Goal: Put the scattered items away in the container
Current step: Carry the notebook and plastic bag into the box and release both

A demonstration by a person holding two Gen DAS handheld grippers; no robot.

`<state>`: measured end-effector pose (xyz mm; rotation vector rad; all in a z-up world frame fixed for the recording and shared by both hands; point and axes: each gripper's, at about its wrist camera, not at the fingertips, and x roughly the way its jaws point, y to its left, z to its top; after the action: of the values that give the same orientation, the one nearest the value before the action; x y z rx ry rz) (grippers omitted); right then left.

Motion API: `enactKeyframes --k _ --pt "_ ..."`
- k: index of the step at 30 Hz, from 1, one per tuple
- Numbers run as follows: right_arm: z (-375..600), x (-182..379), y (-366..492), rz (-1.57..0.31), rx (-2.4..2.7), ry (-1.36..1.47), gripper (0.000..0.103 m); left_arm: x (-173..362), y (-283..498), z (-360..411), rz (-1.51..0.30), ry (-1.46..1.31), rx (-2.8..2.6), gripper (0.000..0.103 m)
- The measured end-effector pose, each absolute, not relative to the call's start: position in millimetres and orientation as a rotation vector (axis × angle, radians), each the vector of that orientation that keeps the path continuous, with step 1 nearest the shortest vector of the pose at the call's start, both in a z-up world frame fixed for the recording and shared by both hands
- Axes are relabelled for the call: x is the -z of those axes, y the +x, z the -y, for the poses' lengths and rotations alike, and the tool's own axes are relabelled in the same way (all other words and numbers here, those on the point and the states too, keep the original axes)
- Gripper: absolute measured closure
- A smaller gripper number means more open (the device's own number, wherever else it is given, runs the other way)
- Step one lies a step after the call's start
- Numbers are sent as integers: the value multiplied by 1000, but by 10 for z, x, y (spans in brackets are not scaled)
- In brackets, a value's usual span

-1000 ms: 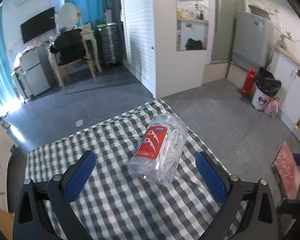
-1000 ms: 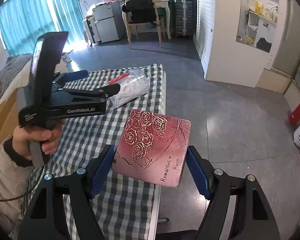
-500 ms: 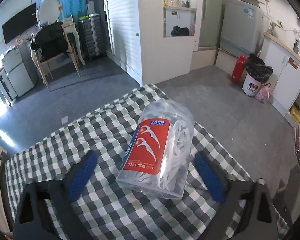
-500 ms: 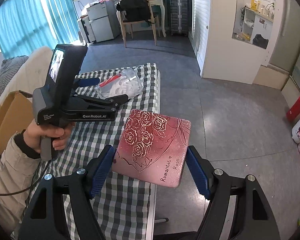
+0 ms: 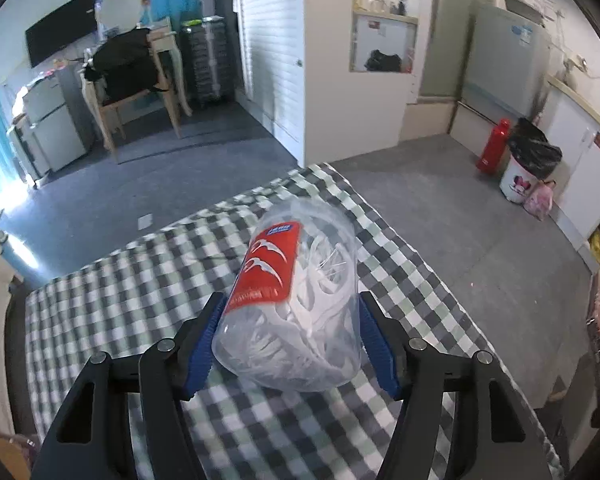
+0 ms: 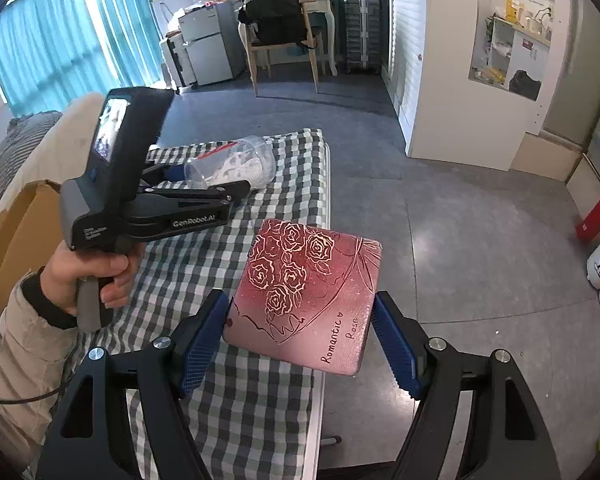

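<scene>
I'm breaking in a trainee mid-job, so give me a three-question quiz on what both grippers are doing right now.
1. True or false: the left gripper has its blue pads against both sides of the clear floss-pick jar.
2. Multiple choice: what does the right gripper hold? A) a red bottle B) a pink tin printed with roses C) a cardboard flap
3. Fill in: in the right wrist view, the cardboard box sits at the ____ edge of the picture, beyond the checked tablecloth.

Key
1. True: the jar lies on its side, gripped between the pads.
2. B: the pink rose tin, clamped at its two side edges.
3. Left.
</scene>
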<state>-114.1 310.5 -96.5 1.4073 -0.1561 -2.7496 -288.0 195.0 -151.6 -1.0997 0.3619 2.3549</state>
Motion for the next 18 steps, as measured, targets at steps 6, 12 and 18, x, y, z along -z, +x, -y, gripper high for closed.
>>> enactKeyframes --k 6,12,18 --pt "-3006 899 -1101 165 2735 1368 30 1164 -2591 -1630 -337 -1109 -2482 40" --pt "-2815 777 -1051 157 2708 1303 30 821 -2245 -1185 -283 -1105 -2597 40" --pt "-2571 642 -989 128 2665 1240 30 451 -1839 -813 -240 -1073 -2702 40"
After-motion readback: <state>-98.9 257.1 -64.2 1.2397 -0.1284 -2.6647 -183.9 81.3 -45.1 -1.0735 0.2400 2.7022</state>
